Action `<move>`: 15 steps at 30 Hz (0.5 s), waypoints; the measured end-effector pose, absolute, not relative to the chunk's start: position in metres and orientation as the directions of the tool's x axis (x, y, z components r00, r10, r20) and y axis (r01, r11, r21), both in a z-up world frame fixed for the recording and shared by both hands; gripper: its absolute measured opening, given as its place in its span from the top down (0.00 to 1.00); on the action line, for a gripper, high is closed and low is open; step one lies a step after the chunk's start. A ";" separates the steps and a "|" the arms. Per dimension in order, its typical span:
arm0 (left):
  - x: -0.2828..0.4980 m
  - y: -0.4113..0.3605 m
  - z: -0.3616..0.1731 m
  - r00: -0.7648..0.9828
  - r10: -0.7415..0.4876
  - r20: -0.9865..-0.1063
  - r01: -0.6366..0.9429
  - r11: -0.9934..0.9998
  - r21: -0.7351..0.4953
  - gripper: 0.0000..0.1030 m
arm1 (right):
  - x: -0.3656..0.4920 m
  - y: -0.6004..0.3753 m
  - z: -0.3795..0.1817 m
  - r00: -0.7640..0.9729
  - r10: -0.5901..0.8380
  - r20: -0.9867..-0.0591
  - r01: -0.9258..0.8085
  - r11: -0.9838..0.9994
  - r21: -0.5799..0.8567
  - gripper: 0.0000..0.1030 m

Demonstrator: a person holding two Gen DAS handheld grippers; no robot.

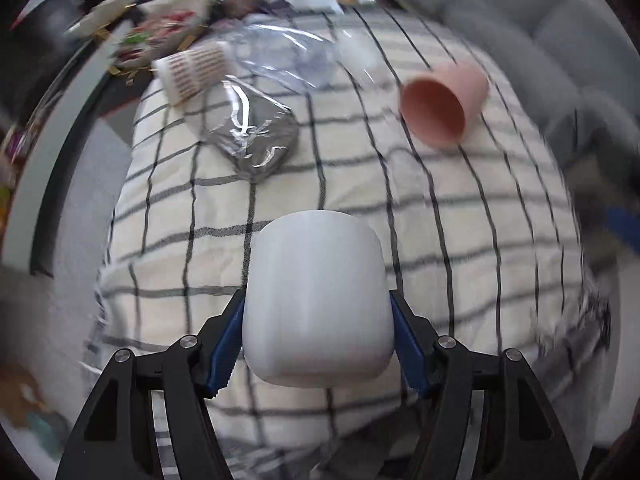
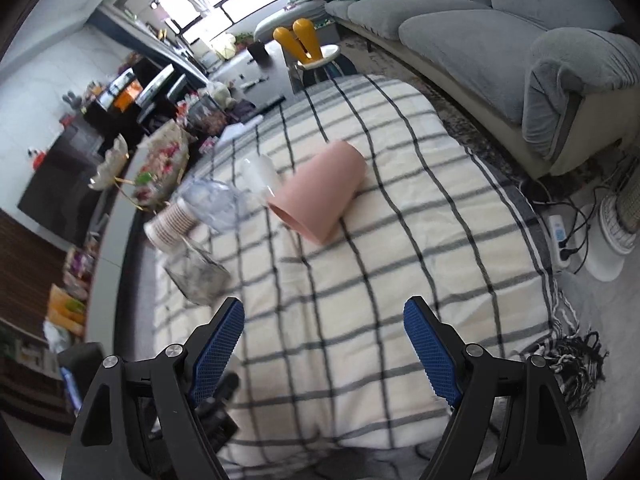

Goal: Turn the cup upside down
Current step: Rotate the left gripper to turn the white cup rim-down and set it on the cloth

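My left gripper [image 1: 318, 340] is shut on a white cup [image 1: 318, 296] and holds it above the checked cloth [image 1: 440, 240], its closed bottom toward the camera. A pink cup [image 1: 442, 102] lies on its side at the far right, mouth toward me; it also shows in the right wrist view [image 2: 320, 190]. My right gripper [image 2: 324, 344] is open and empty above the cloth, well short of the pink cup.
A patterned paper cup [image 1: 192, 70] [image 2: 170, 226], a grey glass [image 1: 256, 136] [image 2: 198, 276] and clear plastic cups [image 1: 288, 56] [image 2: 216, 202] lie on the cloth at the left. A grey sofa [image 2: 500, 36] stands to the right, cluttered shelves to the left.
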State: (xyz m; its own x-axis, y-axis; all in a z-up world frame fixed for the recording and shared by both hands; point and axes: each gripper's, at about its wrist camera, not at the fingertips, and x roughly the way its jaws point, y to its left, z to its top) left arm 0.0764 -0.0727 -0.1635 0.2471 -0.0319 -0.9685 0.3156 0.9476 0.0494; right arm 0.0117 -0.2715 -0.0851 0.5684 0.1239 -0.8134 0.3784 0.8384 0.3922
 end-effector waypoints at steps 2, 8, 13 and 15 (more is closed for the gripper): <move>0.086 -0.078 -0.163 0.172 0.017 -0.985 0.354 0.932 0.078 0.35 | 0.015 -0.275 -0.083 0.566 0.146 -0.811 0.392 0.819 0.420 0.20; 0.121 -0.092 -0.189 -0.184 0.100 -0.978 0.397 0.918 0.019 0.35 | 0.033 -0.292 -0.103 0.505 0.228 -0.833 0.472 0.735 0.487 0.20; 0.139 -0.111 -0.214 -0.375 0.182 -0.909 0.445 0.895 -0.004 0.35 | 0.050 -0.301 -0.118 0.467 0.282 -0.838 0.493 0.704 0.512 0.20; 0.145 -0.119 -0.223 -0.400 0.212 -0.892 0.466 0.885 0.001 0.35 | 0.056 -0.306 -0.125 0.458 0.290 -0.840 0.504 0.695 0.514 0.20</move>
